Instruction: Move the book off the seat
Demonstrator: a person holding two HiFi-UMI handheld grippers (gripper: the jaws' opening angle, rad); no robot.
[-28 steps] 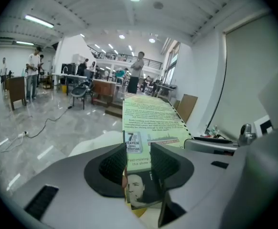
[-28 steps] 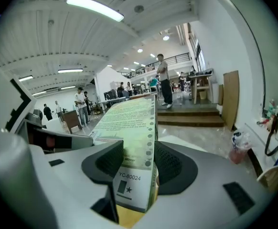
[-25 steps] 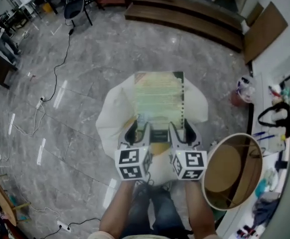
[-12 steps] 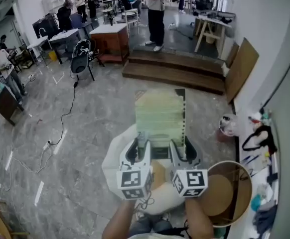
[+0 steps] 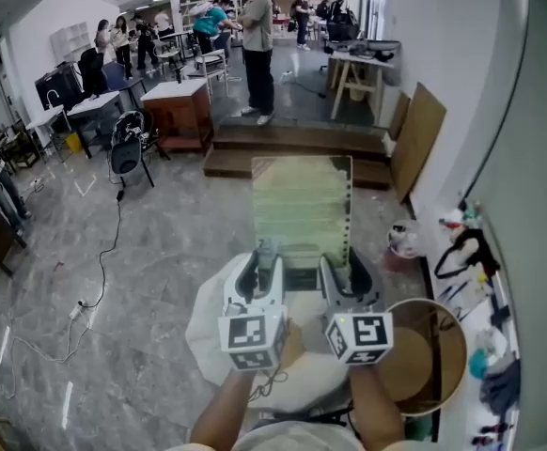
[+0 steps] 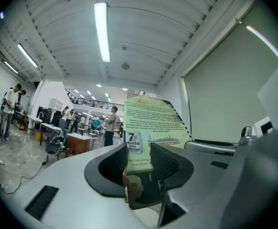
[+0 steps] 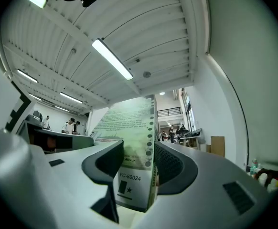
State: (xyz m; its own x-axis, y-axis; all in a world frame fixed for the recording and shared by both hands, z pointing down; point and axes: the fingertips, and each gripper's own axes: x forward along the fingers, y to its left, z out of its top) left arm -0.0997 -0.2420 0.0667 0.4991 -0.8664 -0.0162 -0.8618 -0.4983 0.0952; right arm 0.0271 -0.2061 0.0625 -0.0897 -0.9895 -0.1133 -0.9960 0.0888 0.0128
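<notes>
The book [image 5: 302,209], a pale green paperback, is held flat and level in the air in front of me, above the white seat [image 5: 212,332]. My left gripper [image 5: 265,263] is shut on the book's near left edge and my right gripper [image 5: 343,267] is shut on its near right edge. In the left gripper view the book [image 6: 148,118] stands between the left gripper's [image 6: 138,162] ribbed pads. In the right gripper view the book's [image 7: 129,128] dotted edge sits clamped in the right gripper [image 7: 139,160].
A round wooden-topped table [image 5: 433,350] stands close at the right, next to a cluttered white counter [image 5: 485,308]. Ahead lie a low wooden platform [image 5: 292,139], a leaning board [image 5: 416,134], a black chair [image 5: 126,153], desks and several people [image 5: 257,40].
Both grippers have risen together with the book, lifting it well above the white seat. The head view has tilted up from the floor to the room beyond.
</notes>
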